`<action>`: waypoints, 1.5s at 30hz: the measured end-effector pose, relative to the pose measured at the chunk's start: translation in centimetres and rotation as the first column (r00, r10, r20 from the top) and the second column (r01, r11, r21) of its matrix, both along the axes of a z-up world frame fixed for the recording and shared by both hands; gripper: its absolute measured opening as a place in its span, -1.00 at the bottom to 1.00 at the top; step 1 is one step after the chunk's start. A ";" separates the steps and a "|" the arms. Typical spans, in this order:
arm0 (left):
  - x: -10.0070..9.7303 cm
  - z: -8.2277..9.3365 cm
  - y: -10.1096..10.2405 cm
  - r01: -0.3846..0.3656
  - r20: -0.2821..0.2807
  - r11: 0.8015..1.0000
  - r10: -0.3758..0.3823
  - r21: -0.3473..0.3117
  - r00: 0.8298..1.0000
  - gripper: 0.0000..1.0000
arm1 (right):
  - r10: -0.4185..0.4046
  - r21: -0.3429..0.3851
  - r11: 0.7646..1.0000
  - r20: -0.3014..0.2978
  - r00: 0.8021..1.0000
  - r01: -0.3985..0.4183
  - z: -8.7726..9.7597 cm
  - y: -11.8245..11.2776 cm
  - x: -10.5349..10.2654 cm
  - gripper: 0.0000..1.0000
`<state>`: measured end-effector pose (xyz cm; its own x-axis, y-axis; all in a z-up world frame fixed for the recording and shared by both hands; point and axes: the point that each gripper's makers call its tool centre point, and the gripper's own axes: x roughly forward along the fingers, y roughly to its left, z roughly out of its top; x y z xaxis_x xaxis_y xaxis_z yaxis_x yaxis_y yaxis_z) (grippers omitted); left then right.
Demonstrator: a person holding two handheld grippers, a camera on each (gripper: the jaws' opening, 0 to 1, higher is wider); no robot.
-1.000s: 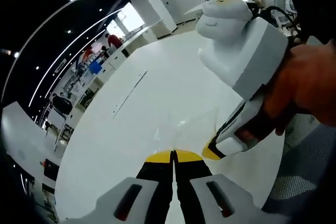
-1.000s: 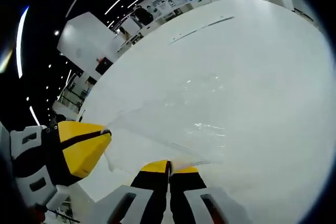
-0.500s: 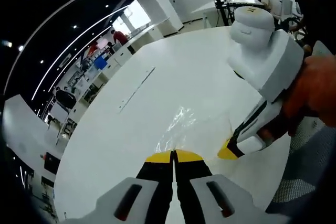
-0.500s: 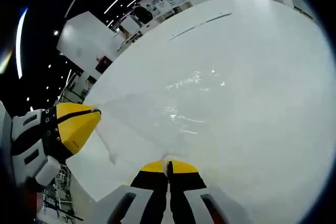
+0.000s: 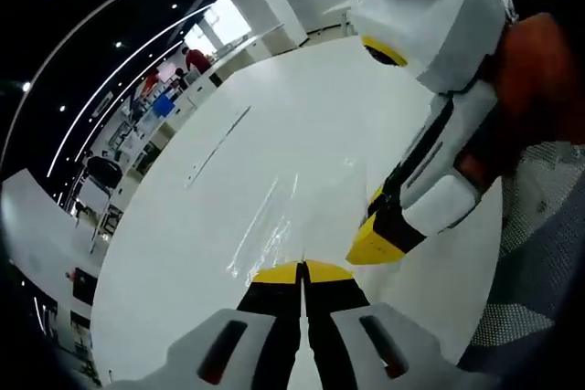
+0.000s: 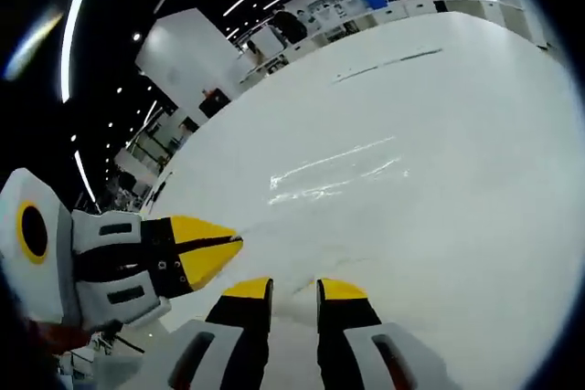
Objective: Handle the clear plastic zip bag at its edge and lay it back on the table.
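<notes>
The clear plastic zip bag (image 5: 267,230) lies flat on the white table (image 5: 302,107), showing mostly as glints. Its near edge runs down to my left gripper (image 5: 302,265), whose yellow-tipped jaws are shut on that edge. In the right gripper view the bag (image 6: 334,173) lies spread ahead of my right gripper (image 6: 294,286), which stands open with nothing between its jaws. The left gripper (image 6: 235,243) comes into that view from the left, shut, low over the table (image 6: 475,134). The right gripper (image 5: 373,230) hangs just right of the left one.
A thin long strip (image 5: 219,146) lies farther out on the table, also seen as a strip (image 6: 386,65) in the right gripper view. A hand in an orange glove (image 5: 539,79) holds the right gripper. A grey mesh seat (image 5: 535,262) sits at the table's near edge. Desks and people stand far behind.
The right gripper has let go of the bag's edge and opened. The bag, held up and stretched before, has dropped flat onto the table. The left gripper has stayed shut.
</notes>
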<state>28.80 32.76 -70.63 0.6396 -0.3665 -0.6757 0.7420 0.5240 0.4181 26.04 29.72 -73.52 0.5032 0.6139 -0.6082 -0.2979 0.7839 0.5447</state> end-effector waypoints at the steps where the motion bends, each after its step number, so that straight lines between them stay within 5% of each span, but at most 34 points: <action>1: 0.1 -0.1 0.0 -0.002 -0.002 1.000 0.002 0.001 1.000 -1.00 | 0.002 0.011 1.000 0.003 1.000 -0.002 -0.3 -0.4 -0.2 -0.59; 13: 0.6 -1.6 -0.9 -0.011 -0.037 1.000 0.011 0.015 0.999 -1.00 | -0.004 0.066 0.998 0.046 0.999 0.001 0.6 -3.5 -2.5 -0.41; 23: -1.3 -3.6 -0.8 -0.037 -0.120 0.999 0.040 0.029 0.992 -0.86 | 0.012 0.076 0.997 0.070 0.997 -0.017 0.8 -5.2 -3.4 -0.33; 31: -2.4 -2.9 -1.1 -0.110 -0.152 0.992 0.100 -0.057 0.983 -0.53 | 0.016 0.133 0.991 0.094 0.995 -0.028 1.5 -5.9 -4.4 -0.14; 45: -4.8 -2.4 -0.4 -0.198 -0.159 0.971 0.176 -0.131 0.971 -0.21 | 0.135 0.085 0.985 0.140 0.981 -0.148 1.5 -5.5 -5.4 -0.01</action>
